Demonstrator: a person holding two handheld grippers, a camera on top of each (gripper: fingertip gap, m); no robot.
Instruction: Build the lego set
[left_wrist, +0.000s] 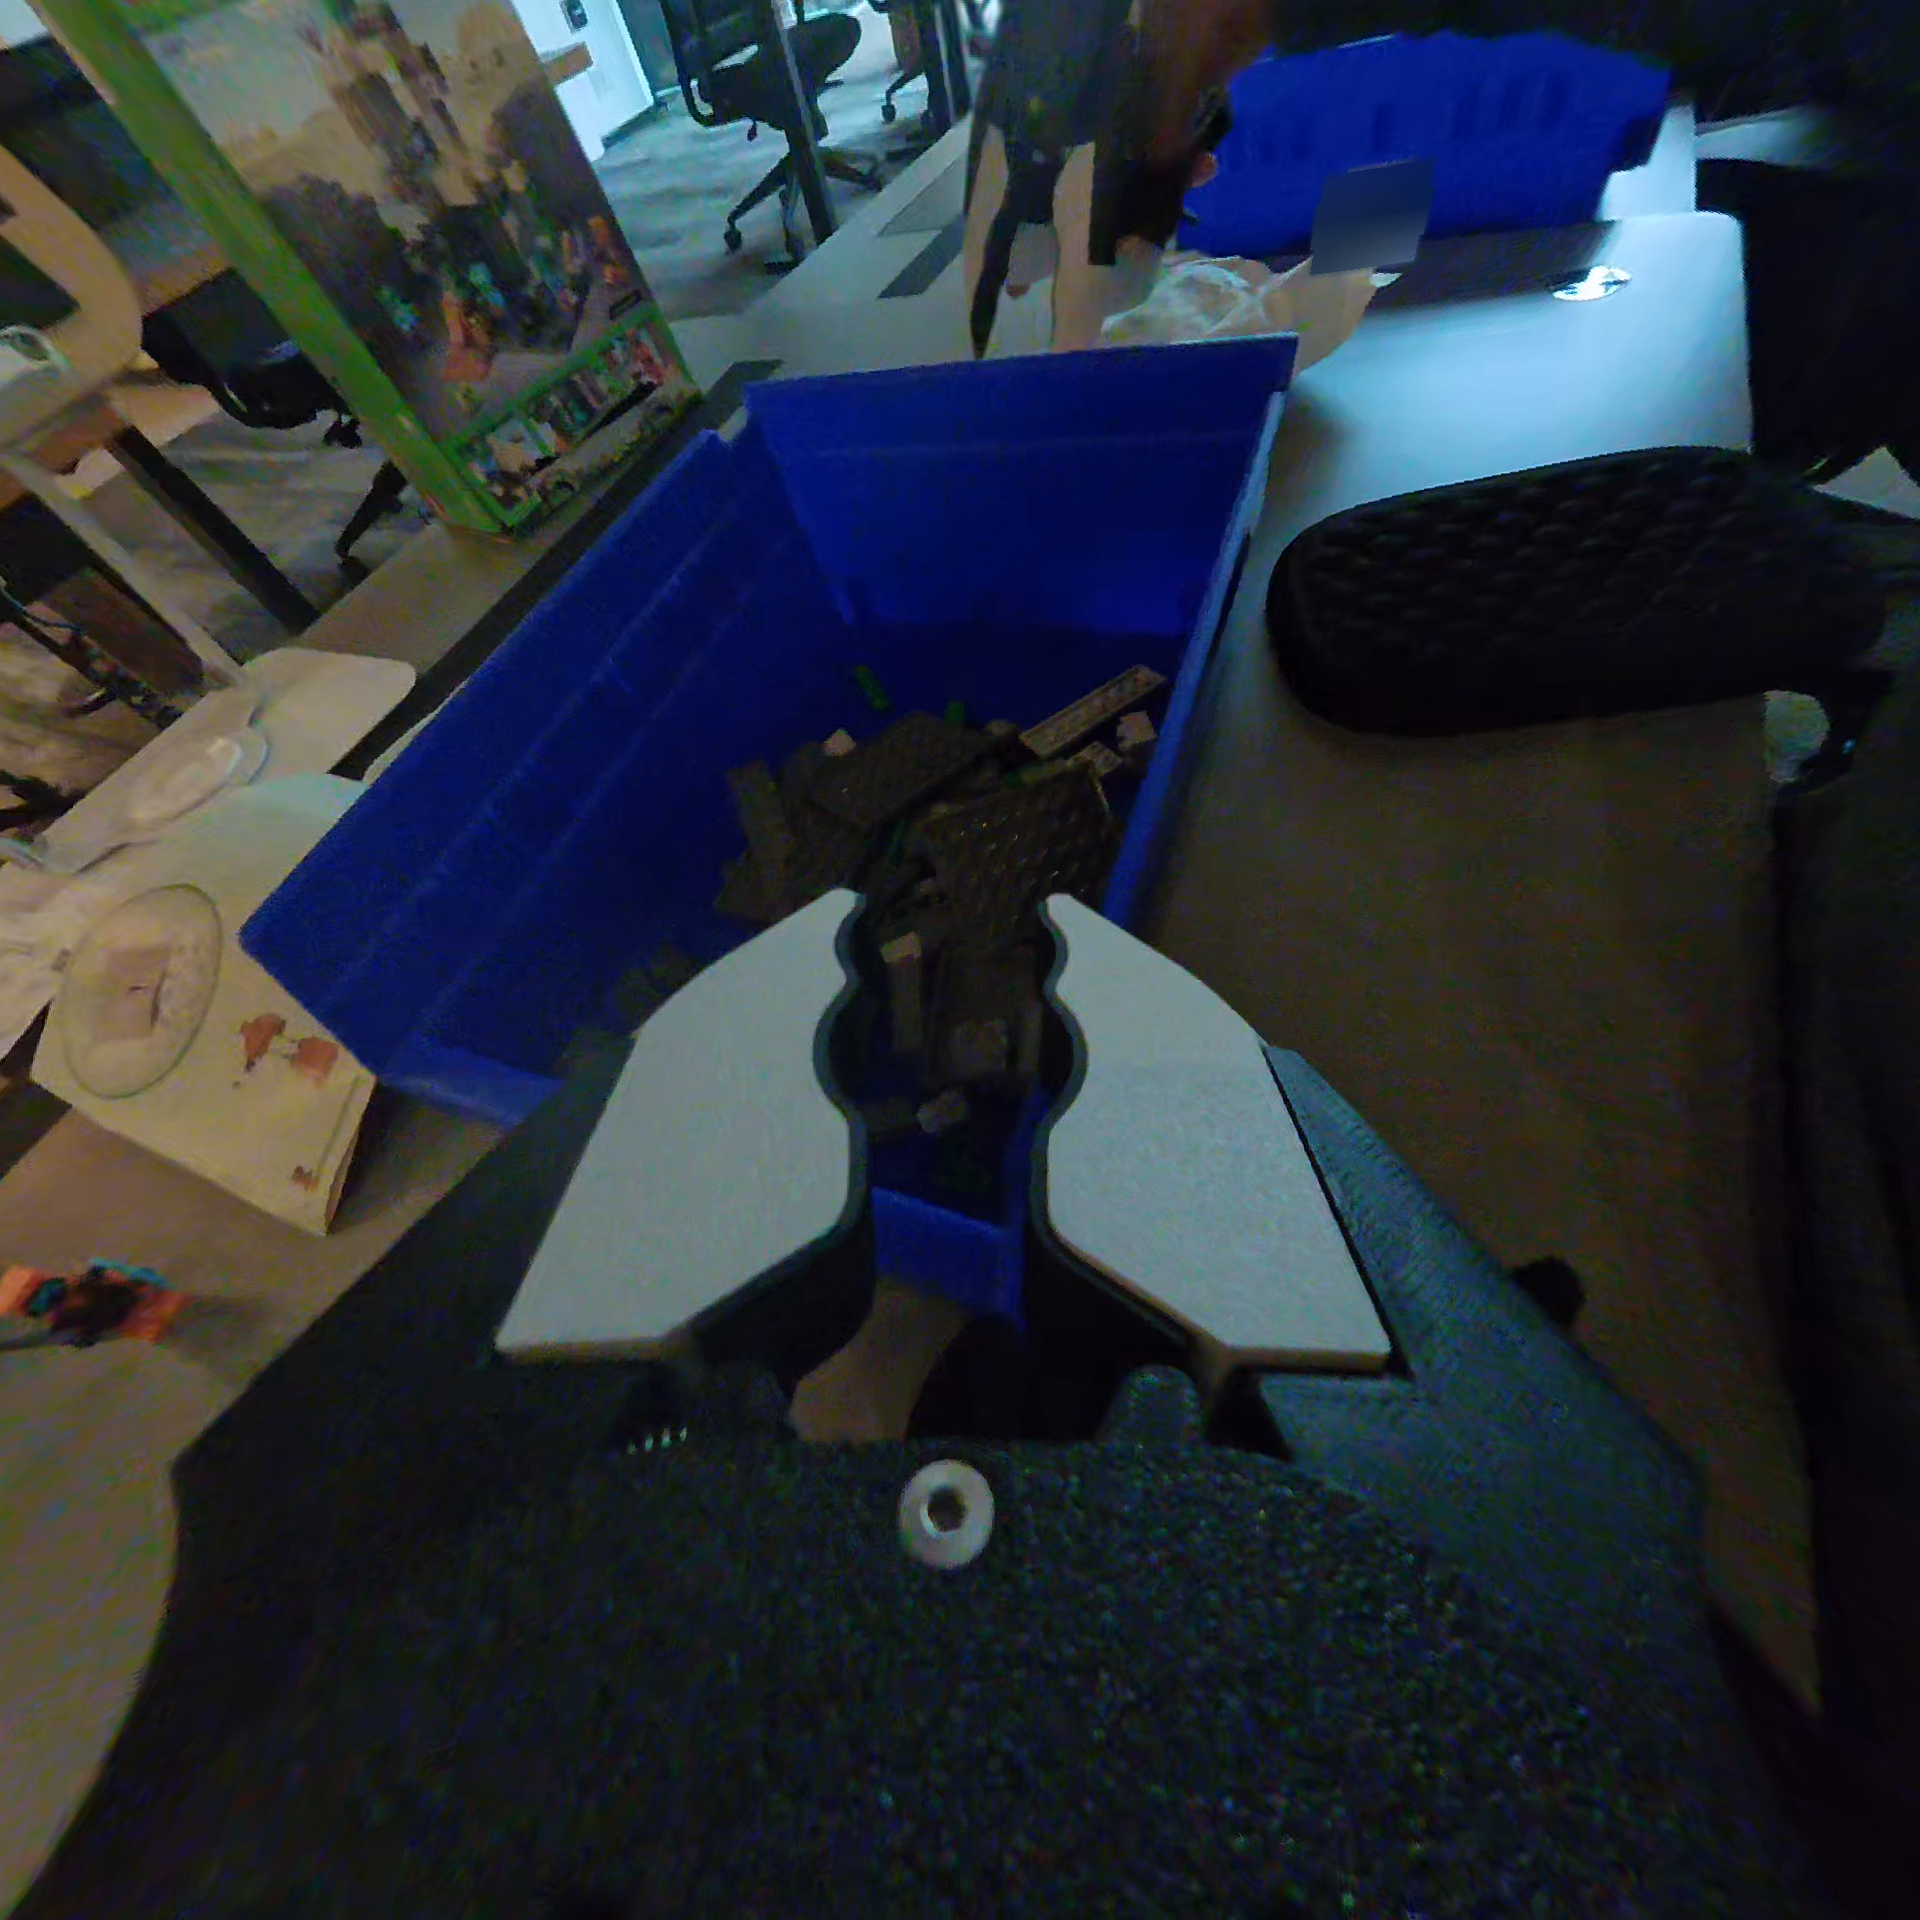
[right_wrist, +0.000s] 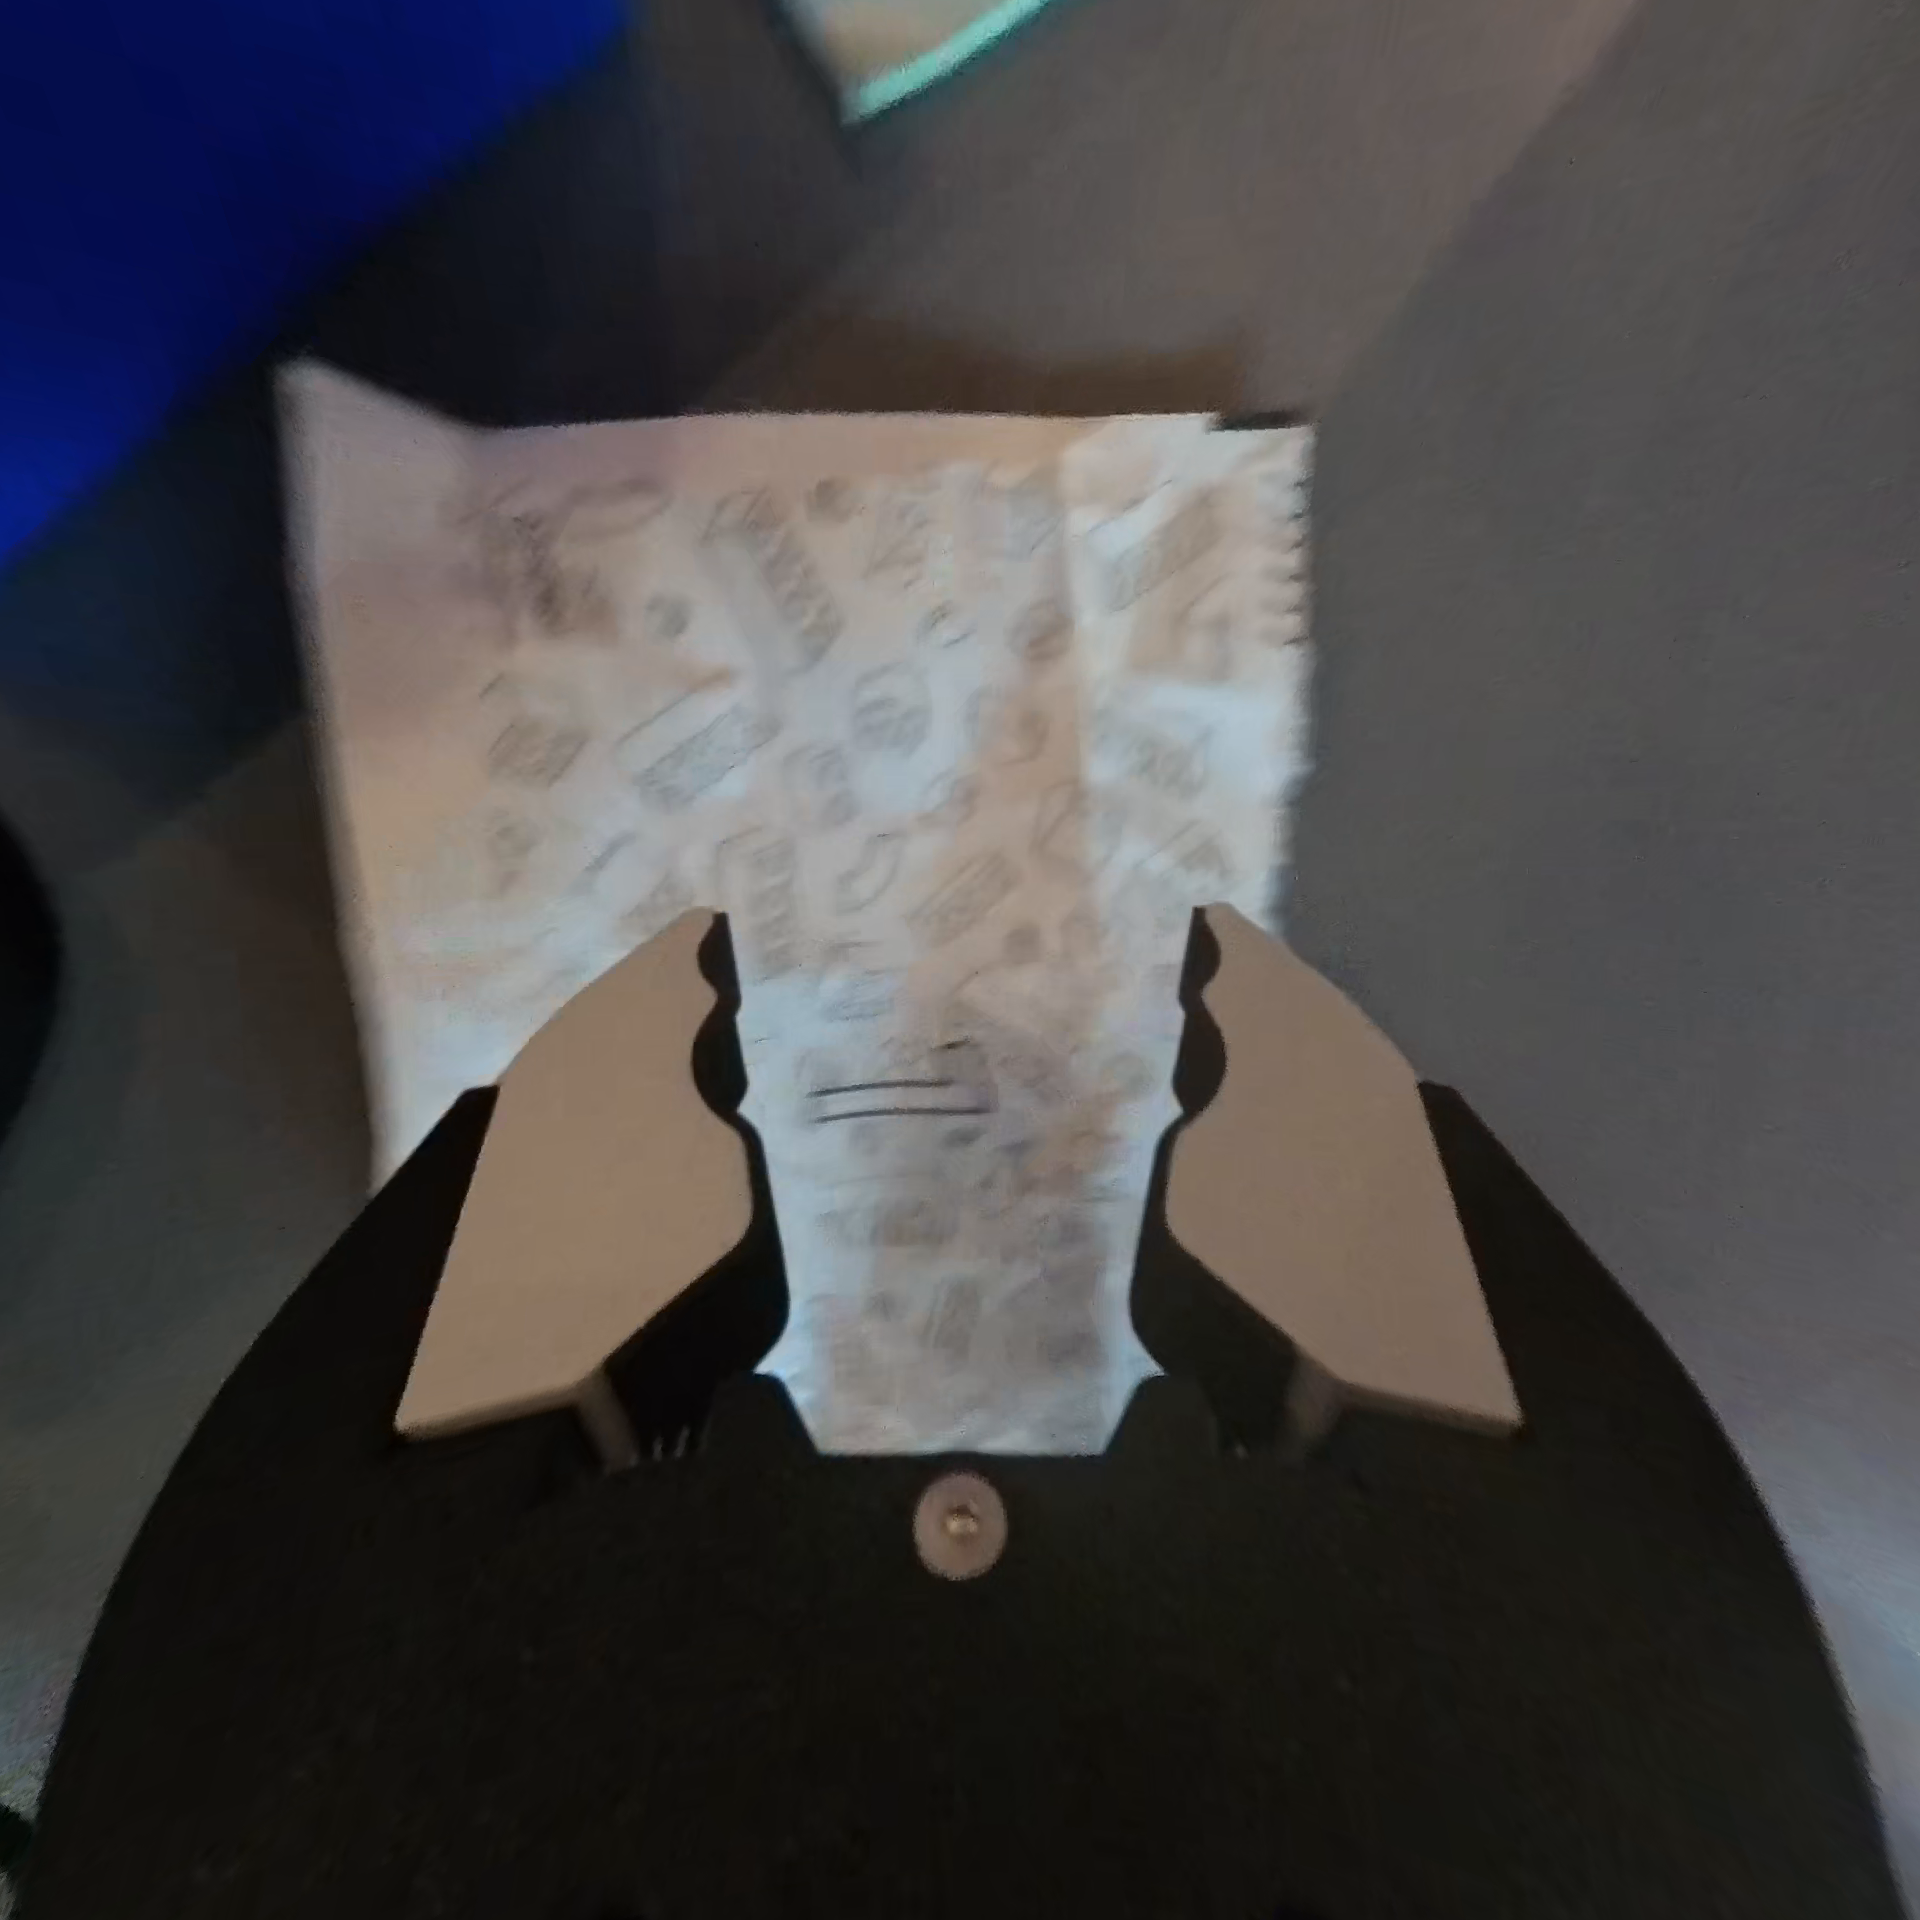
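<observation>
In the left wrist view a blue bin holds a pile of dark grey and brown lego plates. My left gripper hovers over the bin's near end, jaws open a little with nothing between them. In the right wrist view a white paper bag printed with grey brick drawings lies flat on the table. My right gripper is wide open just above the bag, empty. The picture is blurred by motion.
The lego set's box stands at the back left. A white paper bag and clear plastic lie left of the bin. A small orange and teal build sits at the left edge. A black chair armrest lies right. A blue bin edge shows upper left. The gap from one gripper's tips to the other's is roughly 40 centimeters.
</observation>
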